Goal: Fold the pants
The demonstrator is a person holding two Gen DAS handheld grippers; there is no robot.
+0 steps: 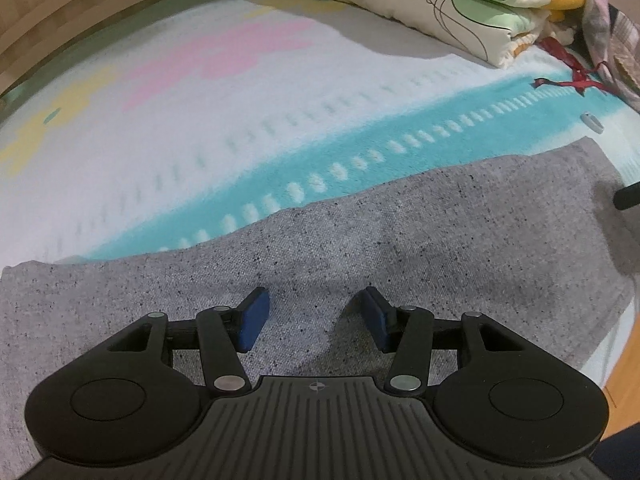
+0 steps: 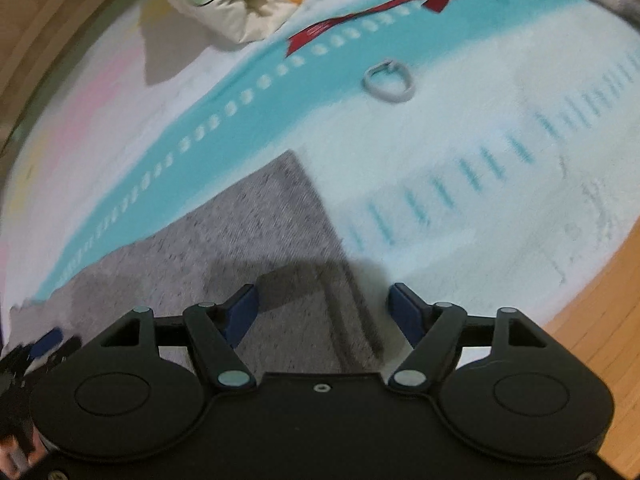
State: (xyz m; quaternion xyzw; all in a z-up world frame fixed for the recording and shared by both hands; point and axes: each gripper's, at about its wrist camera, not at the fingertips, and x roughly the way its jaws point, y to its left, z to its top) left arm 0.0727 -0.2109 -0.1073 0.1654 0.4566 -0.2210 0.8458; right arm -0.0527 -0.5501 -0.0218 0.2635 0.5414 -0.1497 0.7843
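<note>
Left wrist view: flat grey speckled knit pants (image 1: 360,248) are lain beneath both spread grippers.
Soft, limp fabric is judged best pinched at its right edge (image 2: 352,280); left gripper (image 1: 316,314) and right gripper (image 2: 322,312) hold nothing.

Soft indoor light, fisheye-bent edges, motion blur in right wrist view.
</note>
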